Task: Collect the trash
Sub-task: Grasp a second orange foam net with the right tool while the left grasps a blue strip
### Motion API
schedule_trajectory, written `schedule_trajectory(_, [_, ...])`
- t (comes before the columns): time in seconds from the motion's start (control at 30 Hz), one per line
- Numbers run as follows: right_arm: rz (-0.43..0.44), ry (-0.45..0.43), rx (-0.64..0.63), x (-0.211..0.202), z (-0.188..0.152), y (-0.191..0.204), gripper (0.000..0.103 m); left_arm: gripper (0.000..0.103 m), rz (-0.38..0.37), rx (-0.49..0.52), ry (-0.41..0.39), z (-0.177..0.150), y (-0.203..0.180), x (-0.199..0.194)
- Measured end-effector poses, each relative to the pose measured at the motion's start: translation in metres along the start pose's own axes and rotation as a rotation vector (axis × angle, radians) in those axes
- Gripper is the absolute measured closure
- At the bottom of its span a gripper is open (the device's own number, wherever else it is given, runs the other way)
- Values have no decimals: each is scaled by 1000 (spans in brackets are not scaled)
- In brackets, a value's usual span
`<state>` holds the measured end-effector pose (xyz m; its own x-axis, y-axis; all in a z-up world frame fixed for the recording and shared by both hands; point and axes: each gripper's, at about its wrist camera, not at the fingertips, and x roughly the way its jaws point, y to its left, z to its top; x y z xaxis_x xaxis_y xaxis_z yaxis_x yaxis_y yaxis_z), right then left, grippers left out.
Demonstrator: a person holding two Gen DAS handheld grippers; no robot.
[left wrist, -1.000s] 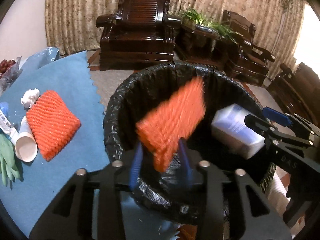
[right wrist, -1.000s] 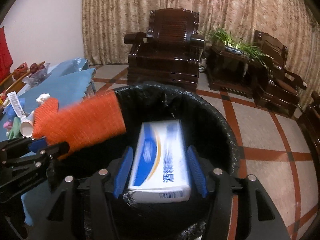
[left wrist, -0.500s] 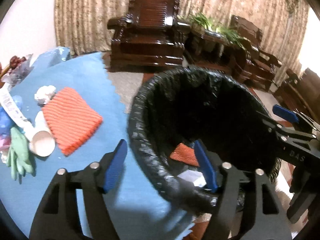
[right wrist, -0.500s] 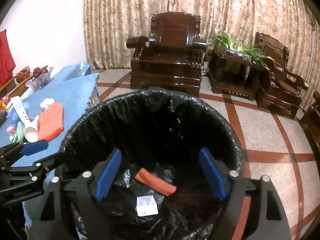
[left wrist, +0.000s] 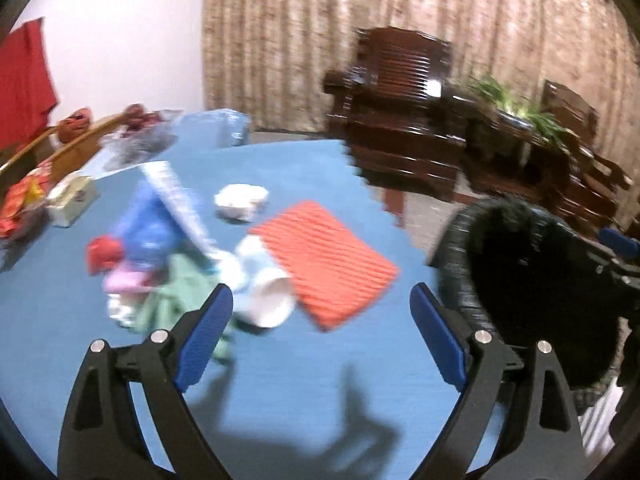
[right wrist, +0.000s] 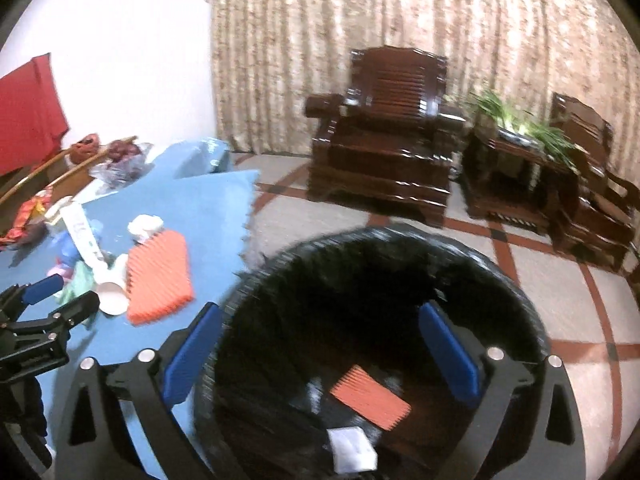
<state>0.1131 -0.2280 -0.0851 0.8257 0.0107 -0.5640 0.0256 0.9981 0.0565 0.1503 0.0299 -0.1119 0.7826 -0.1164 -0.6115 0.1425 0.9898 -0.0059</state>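
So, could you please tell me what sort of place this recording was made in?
Most likely a home living room: carved dark wooden armchairs stand before a full-length patterned curtain, with a potted plant between them, on a tiled floor beside a blue-covered table.

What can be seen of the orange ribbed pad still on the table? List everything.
The orange ribbed pad is a flat, roughly square sheet with parallel ridges, foam-like in look. It lies flat on the blue table cover, turned diagonally, near the edge beside the black-lined bin. A tipped white paper cup touches one side; crumpled white paper sits just beyond. No gripper touches it.
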Motion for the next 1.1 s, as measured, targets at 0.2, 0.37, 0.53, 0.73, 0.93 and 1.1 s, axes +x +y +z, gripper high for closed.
schedule_trajectory(0.2, [99, -33, -63, 22, 17, 55, 6, 15, 125, -56, -27, 1, 56, -4])
schedule_trajectory(0.37, [166, -22, -107, 45, 22, 96, 12, 16, 201, -99, -24, -3, 97, -2])
schedule_trajectory(0.53, [197, 22, -166, 74, 19, 130, 20, 17, 231, -143, -5, -9, 122, 6])
schedule_trajectory(0.73, [197, 101, -205, 117, 13, 153, 21, 17, 236, -147, 6, -16, 127, 14])
schedule_trajectory(0.93, [179, 187, -200, 147, 6, 150, 21, 20, 214, -146, 27, -21, 126, 25])
schedule_trajectory(1.1, [199, 253, -194, 159, -4, 147, 34, 21, 209, -149, 35, -24, 127, 33])
